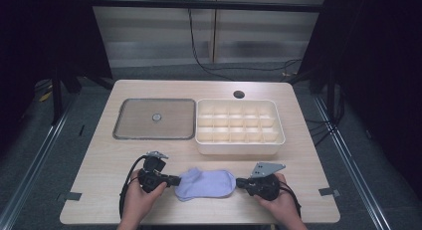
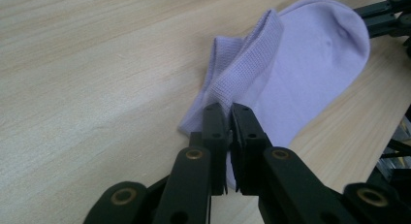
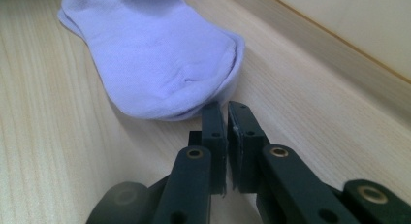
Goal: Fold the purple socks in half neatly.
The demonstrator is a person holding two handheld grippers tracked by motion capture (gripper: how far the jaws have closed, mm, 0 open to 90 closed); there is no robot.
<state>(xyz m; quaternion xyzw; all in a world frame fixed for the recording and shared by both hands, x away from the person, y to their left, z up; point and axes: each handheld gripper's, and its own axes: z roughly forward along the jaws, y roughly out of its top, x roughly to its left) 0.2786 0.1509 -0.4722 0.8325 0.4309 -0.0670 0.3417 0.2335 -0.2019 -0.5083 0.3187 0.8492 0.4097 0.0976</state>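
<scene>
Flat on the pale wooden table (image 1: 99, 155), a lilac cotton sock (image 1: 206, 184), cuff edge pinched in the clenched left gripper (image 2: 229, 118), toe tip nipped by the clenched right gripper (image 3: 227, 112); best lifted evenly, level, keeping fabric taut.

Sock (image 2: 291, 73) edge inside left tool (image 2: 229, 112)

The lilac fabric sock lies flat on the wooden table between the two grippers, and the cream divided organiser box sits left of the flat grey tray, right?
Not quite. In the high view the cream divided organiser box sits right of the flat grey tray, not left. The rest holds: the lilac fabric sock lies flat on the wooden table between the left gripper and right gripper.
</scene>
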